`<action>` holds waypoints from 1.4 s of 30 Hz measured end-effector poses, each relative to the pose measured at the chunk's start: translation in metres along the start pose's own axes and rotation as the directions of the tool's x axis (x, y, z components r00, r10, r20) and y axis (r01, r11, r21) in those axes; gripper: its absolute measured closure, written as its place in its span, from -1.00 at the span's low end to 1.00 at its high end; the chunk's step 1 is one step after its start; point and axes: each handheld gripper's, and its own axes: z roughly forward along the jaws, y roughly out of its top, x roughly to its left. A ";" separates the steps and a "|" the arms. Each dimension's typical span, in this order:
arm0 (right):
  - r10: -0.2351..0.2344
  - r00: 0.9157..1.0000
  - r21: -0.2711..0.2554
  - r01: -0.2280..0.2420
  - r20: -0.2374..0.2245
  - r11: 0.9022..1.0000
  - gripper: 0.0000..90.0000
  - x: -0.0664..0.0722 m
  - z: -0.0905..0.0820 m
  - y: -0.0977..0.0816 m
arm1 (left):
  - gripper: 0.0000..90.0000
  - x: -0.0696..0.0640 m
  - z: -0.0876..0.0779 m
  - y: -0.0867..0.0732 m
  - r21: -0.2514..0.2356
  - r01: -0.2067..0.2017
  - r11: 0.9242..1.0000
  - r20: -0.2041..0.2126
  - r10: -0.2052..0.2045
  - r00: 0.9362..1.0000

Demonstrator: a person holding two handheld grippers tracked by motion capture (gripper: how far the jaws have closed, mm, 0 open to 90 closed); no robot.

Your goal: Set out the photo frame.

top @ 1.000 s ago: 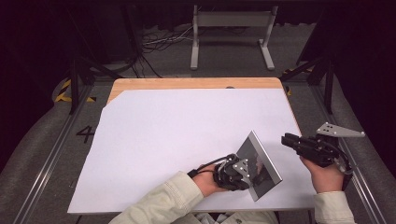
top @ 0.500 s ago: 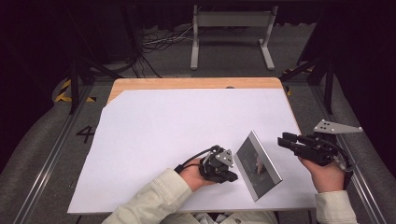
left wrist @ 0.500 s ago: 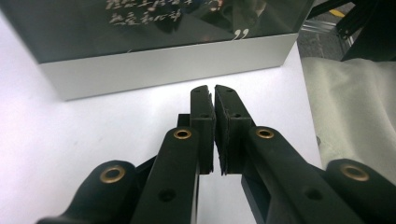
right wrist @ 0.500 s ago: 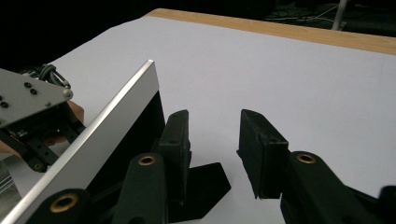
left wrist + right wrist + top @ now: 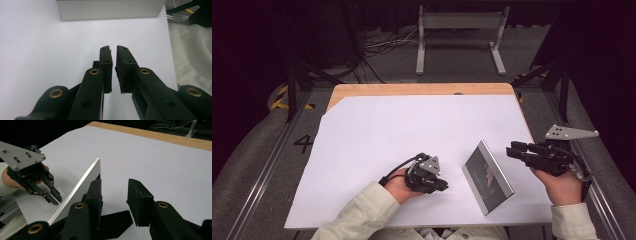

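Observation:
A silver slab (image 5: 488,177) with a dark glossy top lies on the white sheet (image 5: 412,130), right of centre near the front. My left gripper (image 5: 443,185) rests on the sheet a little to the slab's left and points at it. Its jaws have just been opening and stand a narrow gap apart (image 5: 113,48) with nothing between them; the slab's silver side (image 5: 110,10) is ahead. My right gripper (image 5: 512,150) hovers just right of the slab, open and empty (image 5: 115,182). The slab's edge (image 5: 82,185) passes left of its jaws, and the left gripper (image 5: 53,198) shows beyond.
The sheet covers a wooden table whose bare edge (image 5: 412,89) shows at the back. A metal stand (image 5: 459,30) and cables are on the floor behind. Dark rails (image 5: 267,165) run along both sides. The sheet's left and far parts are bare.
The left gripper let go of the slab and drew back to the left. The slab dropped from a steep tilt to lying low on the sheet. The right gripper's jaws spread wider.

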 end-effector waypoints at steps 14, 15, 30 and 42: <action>0.020 0.999 0.052 -0.018 -0.037 0.998 0.41 0.013 -0.001 0.010 | 0.77 0.015 -0.040 -0.034 -0.103 0.105 0.989 -0.044 -0.110 0.993; 0.021 0.999 0.056 -0.019 -0.037 0.998 0.41 0.014 -0.001 0.010 | 0.77 0.016 -0.042 -0.035 -0.112 0.107 0.988 -0.050 -0.113 0.992; 0.045 0.998 0.154 -0.039 -0.036 0.987 0.32 0.029 -0.001 0.025 | 0.70 0.030 -0.074 -0.067 -0.313 0.225 0.923 -0.142 -0.280 0.949; 0.050 0.997 0.236 -0.037 -0.050 0.971 0.26 0.039 0.009 0.032 | 0.62 0.035 -0.082 -0.077 -0.341 0.194 0.920 -0.264 -0.292 0.919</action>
